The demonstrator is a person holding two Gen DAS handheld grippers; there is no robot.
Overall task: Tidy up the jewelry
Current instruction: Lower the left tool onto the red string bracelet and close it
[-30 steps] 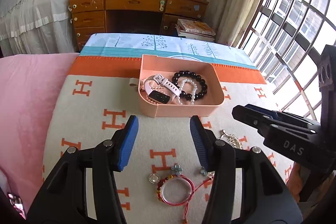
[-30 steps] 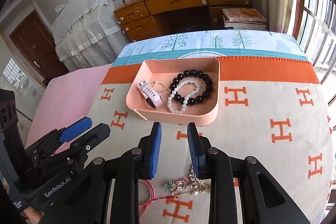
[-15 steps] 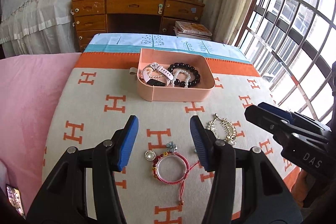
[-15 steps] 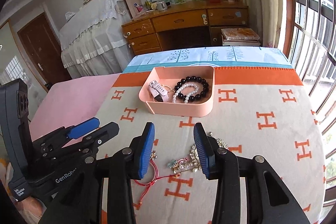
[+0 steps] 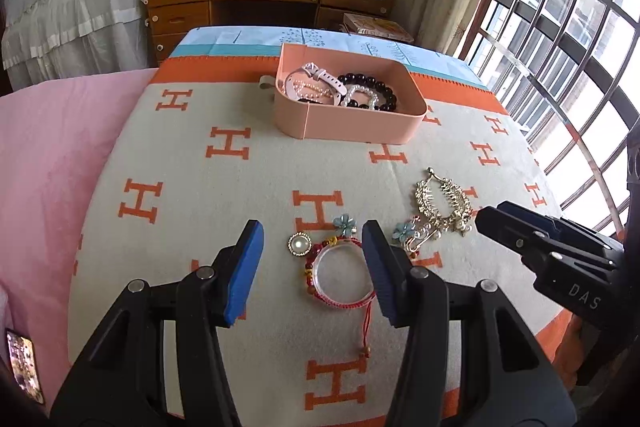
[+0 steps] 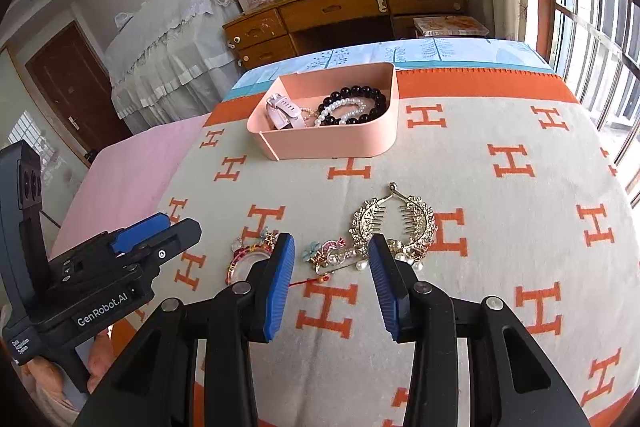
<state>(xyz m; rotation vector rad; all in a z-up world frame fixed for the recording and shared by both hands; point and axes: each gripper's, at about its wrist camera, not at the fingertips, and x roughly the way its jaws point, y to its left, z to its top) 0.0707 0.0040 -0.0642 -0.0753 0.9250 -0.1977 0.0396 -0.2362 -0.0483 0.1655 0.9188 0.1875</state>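
Blanket (image 5: 224, 187) patterned with orange H shapes covers the work surface, giving the loose jewelry a soft bed to lie on. Toward its far side sits a peach tray (image 5: 352, 125), open-topped so pieces can be dropped in from above. It already holds a pink watch (image 5: 316, 83), a black bead bracelet (image 5: 372, 85) and a pearl bracelet (image 5: 356, 95), nested together, so part of the sorting looks finished.

Pieces not yet put away lie nearer the viewer, well apart from the tray. Largest is a gold hair comb (image 6: 394, 221), lying flat with its teeth facing up. Beside it sits a pearl and flower brooch (image 6: 334, 257), and to its left a red cord bracelet (image 5: 340, 273) wrapped around a clear ring, its loose tail trailing toward the viewer. Just beside the bracelet are a blue flower charm (image 5: 345, 225) and a round pearl button (image 5: 299, 245).

The left gripper (image 5: 312, 269) hangs above the red cord bracelet with its jaws spread wide and empty, seemingly lined up to close on it. The right gripper (image 6: 332, 287) is likewise spread wide and holds nothing, framing the brooch between its blue pads, probably to lift it next.
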